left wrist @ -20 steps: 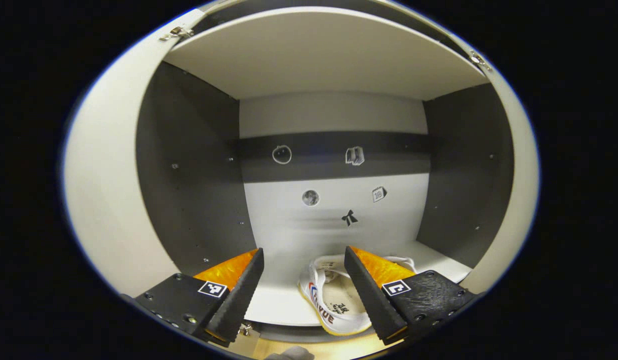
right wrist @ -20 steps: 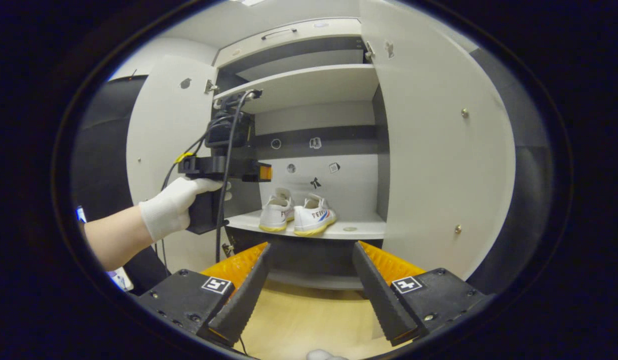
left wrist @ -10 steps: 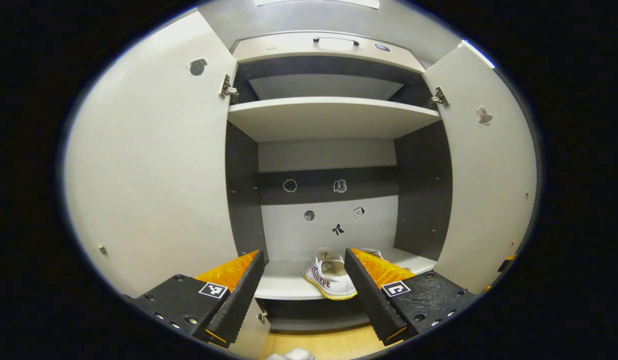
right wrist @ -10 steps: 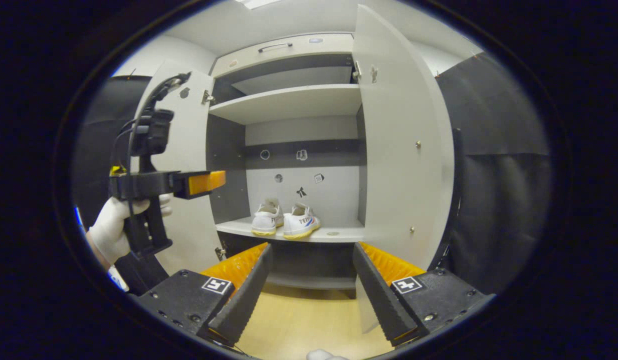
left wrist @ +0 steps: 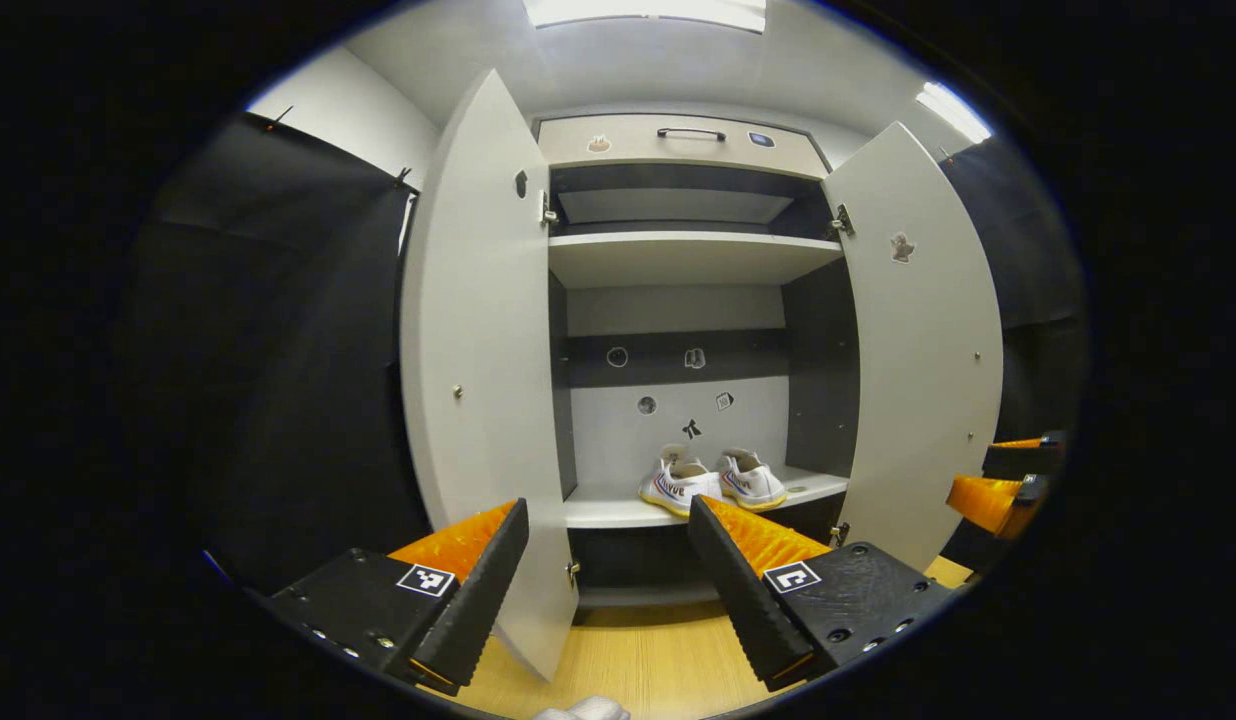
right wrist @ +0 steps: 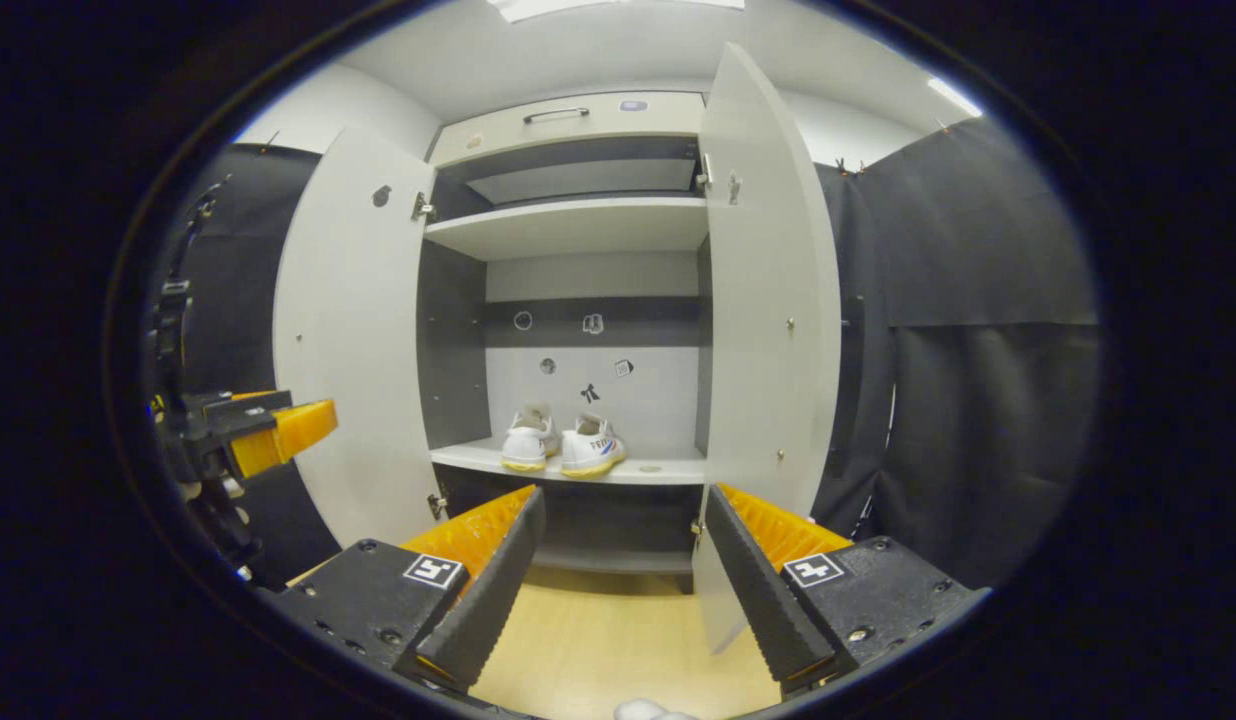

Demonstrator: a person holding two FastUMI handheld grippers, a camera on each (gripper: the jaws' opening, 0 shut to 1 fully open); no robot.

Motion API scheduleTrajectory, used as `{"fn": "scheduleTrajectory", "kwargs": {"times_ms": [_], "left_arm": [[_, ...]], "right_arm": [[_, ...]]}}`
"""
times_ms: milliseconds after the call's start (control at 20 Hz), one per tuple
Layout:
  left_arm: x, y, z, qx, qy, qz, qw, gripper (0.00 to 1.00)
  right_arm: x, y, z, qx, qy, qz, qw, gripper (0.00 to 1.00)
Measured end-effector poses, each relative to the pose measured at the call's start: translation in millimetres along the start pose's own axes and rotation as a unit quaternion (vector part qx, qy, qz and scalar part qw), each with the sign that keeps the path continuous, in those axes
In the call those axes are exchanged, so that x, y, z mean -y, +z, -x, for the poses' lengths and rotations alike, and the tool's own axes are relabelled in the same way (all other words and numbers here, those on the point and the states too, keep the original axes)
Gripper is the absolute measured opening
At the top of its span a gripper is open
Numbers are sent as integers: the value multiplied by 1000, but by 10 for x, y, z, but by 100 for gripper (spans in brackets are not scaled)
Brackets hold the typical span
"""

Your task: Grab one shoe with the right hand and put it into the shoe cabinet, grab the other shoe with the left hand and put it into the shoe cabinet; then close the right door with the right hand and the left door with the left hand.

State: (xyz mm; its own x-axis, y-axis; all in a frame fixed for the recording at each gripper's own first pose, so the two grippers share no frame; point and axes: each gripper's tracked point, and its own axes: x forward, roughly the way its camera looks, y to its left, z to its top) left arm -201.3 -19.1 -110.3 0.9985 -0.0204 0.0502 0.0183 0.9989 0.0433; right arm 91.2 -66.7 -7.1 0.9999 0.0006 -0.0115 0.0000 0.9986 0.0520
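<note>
Left gripper view: your left gripper (left wrist: pixel 608 570) has its fingers spread apart with nothing between them. Straight ahead, the two white canvas sneakers (left wrist: pixel 711 482) sit side by side on the lower shelf of the tall white-and-grey shoe cabinet (left wrist: pixel 678 258). The white left door (left wrist: pixel 478 380) hangs wide open just left of your fingers.

Right gripper view: your right gripper (right wrist: pixel 623 570) is also spread apart and empty. The white right door (right wrist: pixel 768 300) stands open right above your right finger, edge-on to you.

So shoes look done, doors next. Heads up: with the right door edge-on like that, a push could slide off, or it could swing into the left gripper if you're off on timing.
</note>
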Motion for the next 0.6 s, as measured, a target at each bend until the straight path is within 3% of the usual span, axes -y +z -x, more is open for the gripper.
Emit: {"fn": "scheduleTrajectory", "kwargs": {"times_ms": [300,600], "left_arm": [[-105,-204,263,-14,10,-3,1000,96],[60,-128,259,-10,-4,6,1000,96]], "right_arm": [[194,86,148,8,-19,13,1000,99],[1191,359,208,23,-102,14,994,100]]}}
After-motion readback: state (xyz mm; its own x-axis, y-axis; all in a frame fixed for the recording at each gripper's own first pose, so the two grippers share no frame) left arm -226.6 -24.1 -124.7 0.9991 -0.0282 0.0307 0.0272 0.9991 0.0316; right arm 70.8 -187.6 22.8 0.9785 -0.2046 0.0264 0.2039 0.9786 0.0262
